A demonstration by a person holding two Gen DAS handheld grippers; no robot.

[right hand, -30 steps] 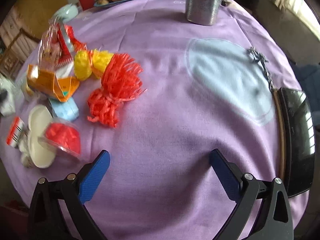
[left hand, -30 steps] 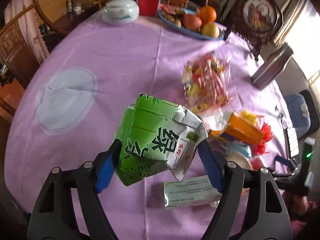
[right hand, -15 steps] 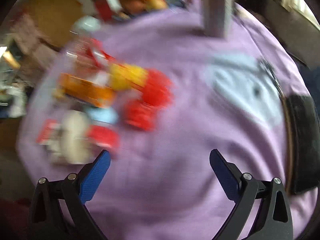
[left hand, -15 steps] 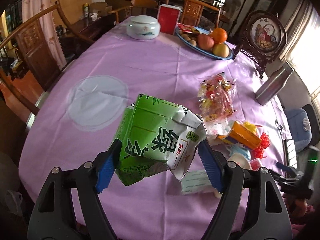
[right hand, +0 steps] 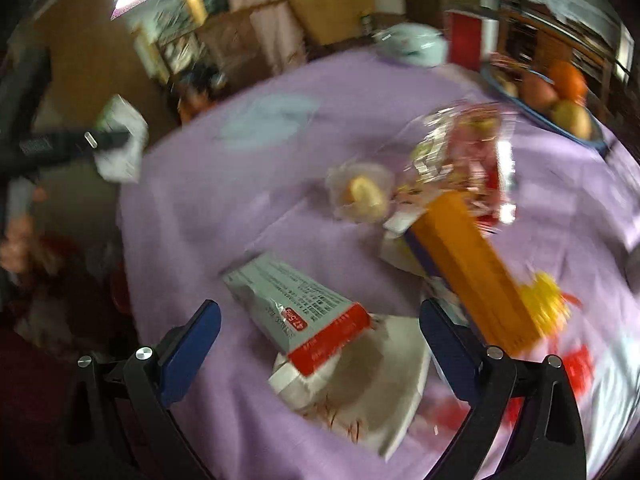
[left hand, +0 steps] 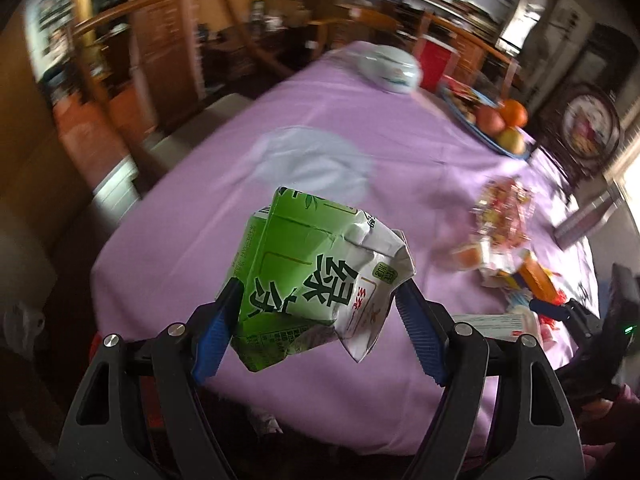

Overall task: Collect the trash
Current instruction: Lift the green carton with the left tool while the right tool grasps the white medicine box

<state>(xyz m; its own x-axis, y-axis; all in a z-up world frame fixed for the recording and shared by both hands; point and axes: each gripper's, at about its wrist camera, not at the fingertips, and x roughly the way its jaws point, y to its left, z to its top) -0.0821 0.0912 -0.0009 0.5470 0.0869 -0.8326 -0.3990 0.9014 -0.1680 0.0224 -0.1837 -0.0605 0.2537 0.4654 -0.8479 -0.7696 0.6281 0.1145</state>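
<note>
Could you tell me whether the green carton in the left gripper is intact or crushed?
Crushed: the green carton is dented and its white top is crumpled.

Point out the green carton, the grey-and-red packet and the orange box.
green carton (left hand: 304, 276), left wrist view, on its printed green front face.
grey-and-red packet (right hand: 292, 300), right wrist view, on its grey printed middle.
orange box (right hand: 476, 272), right wrist view, on its long orange side.

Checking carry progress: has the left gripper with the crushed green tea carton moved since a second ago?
Yes. The left gripper, shut on the crushed green tea carton, has drifted toward the near-left edge of the purple tablecloth; floor now shows beneath.
</note>
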